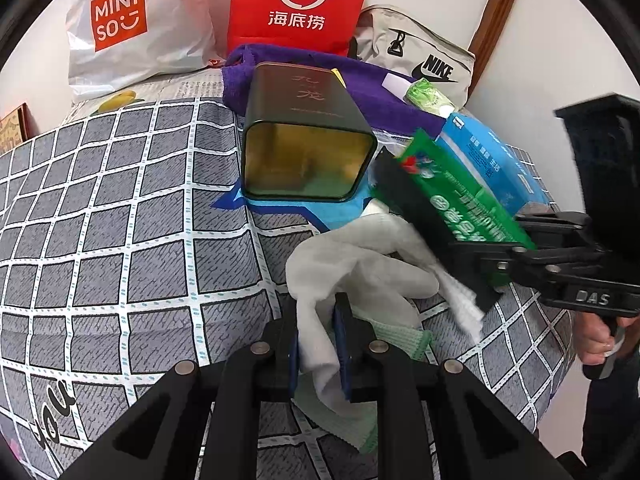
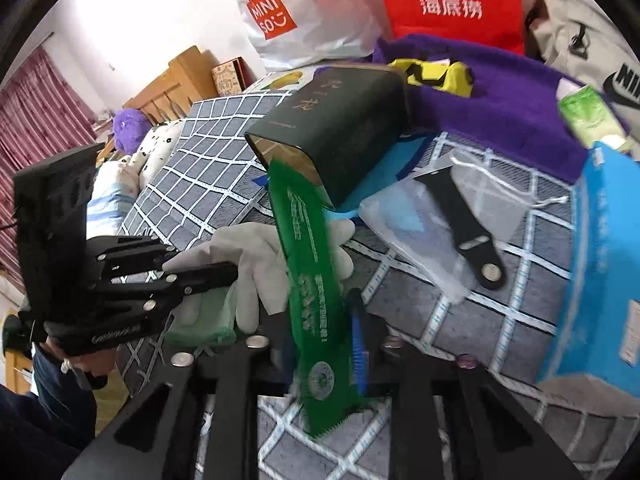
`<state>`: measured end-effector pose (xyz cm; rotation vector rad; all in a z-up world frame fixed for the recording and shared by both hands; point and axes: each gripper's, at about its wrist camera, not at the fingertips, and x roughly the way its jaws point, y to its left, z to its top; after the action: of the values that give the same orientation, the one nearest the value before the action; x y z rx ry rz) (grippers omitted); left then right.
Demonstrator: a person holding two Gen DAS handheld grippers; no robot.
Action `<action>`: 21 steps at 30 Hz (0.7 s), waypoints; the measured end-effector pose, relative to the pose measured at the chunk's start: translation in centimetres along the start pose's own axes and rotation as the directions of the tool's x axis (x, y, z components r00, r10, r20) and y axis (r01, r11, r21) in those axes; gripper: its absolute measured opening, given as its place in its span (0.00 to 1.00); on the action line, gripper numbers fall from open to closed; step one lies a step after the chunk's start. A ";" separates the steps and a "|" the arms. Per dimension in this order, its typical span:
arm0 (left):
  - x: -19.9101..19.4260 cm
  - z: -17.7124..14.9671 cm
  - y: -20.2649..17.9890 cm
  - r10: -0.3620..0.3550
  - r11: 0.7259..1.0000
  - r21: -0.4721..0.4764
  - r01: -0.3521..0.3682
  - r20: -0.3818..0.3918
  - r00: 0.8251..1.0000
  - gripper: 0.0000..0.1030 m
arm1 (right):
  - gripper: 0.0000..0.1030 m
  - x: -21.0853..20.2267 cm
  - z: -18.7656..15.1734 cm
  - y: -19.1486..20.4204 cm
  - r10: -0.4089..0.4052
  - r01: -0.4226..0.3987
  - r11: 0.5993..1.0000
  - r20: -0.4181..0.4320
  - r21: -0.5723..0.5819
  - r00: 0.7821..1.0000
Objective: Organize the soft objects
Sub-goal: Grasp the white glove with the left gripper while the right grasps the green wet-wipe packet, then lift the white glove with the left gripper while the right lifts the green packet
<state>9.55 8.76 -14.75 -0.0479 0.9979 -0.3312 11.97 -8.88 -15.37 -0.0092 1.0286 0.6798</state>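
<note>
My left gripper [image 1: 320,344] is shut on a white fabric glove [image 1: 360,264] lying on the checked bed cover; it also shows in the right wrist view [image 2: 240,256]. A pale green cloth [image 1: 396,336] lies under the glove. My right gripper [image 2: 320,332] is shut on a flat green packet [image 2: 308,264], held above the glove with its far end at the mouth of a dark green tin [image 2: 340,136]. The tin [image 1: 308,136] lies on its side, open end toward me. The right gripper appears in the left wrist view [image 1: 432,216] holding the packet [image 1: 460,192].
A purple towel [image 1: 360,80], blue tissue box [image 1: 492,156], small green pack [image 1: 428,98], Nike pouch [image 1: 420,56], red bag [image 1: 300,4] and Miniso bag [image 1: 132,24] crowd the back. A black strap [image 2: 468,224] lies on a clear pouch [image 2: 420,216].
</note>
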 end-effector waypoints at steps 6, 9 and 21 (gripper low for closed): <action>0.0 -0.1 0.0 0.009 1.000 0.007 -0.009 0.002 1.000 0.16 | 0.10 -1.7 -1.9 -1.3 -0.071 0.071 0.997 0.000 0.031 0.997; 0.0 -0.1 -0.1 0.018 1.000 0.010 -0.018 0.001 1.000 0.16 | 0.09 -1.7 -2.3 -2.1 -0.082 0.082 0.995 -0.002 0.057 0.997; 0.4 0.2 -0.5 0.038 0.999 -0.003 -0.038 0.014 0.999 0.17 | 0.06 -1.3 -1.4 -1.7 -0.089 0.085 0.994 0.065 0.062 0.994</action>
<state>9.73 8.13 -14.87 -0.0334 0.9836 -0.2948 11.34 -11.34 -15.63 0.0201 0.9774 0.5666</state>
